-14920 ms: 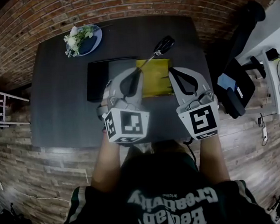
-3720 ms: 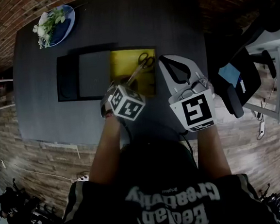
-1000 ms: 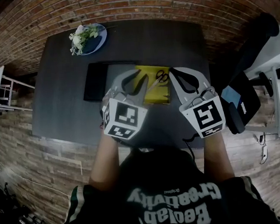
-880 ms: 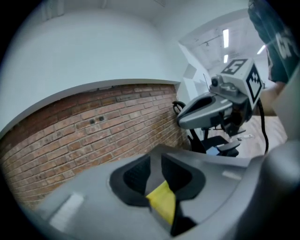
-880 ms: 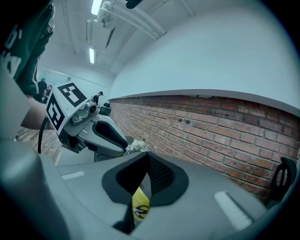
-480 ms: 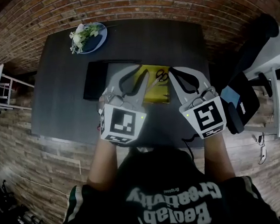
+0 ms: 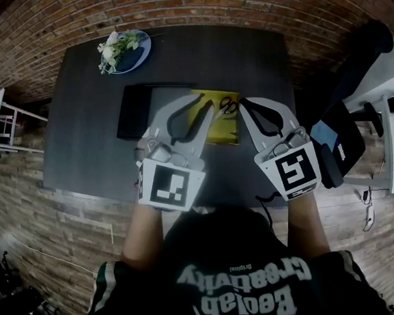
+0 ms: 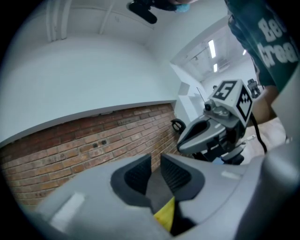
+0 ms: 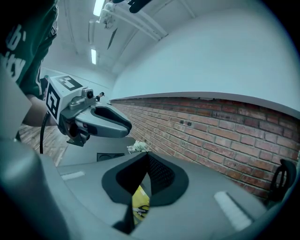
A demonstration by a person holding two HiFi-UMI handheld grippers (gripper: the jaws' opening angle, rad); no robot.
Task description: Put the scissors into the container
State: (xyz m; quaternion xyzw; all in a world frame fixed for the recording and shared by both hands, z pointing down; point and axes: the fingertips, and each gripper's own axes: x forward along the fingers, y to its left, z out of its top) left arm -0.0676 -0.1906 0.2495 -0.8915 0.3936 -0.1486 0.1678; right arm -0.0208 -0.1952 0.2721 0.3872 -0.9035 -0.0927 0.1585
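The scissors (image 7: 227, 105) lie inside the yellow container (image 7: 223, 129), towards its far right corner, on the dark table (image 7: 85, 136). Both grippers hover over the container's near side, touching nothing. The left gripper (image 7: 208, 105) is empty, its pads parted by only a narrow slit. The right gripper (image 7: 242, 102) has its jaws pressed together at the tips, also empty. A black tray (image 7: 132, 111) sits just left of the container, and a blue plate (image 7: 133, 57) with flowers stands at the far left.
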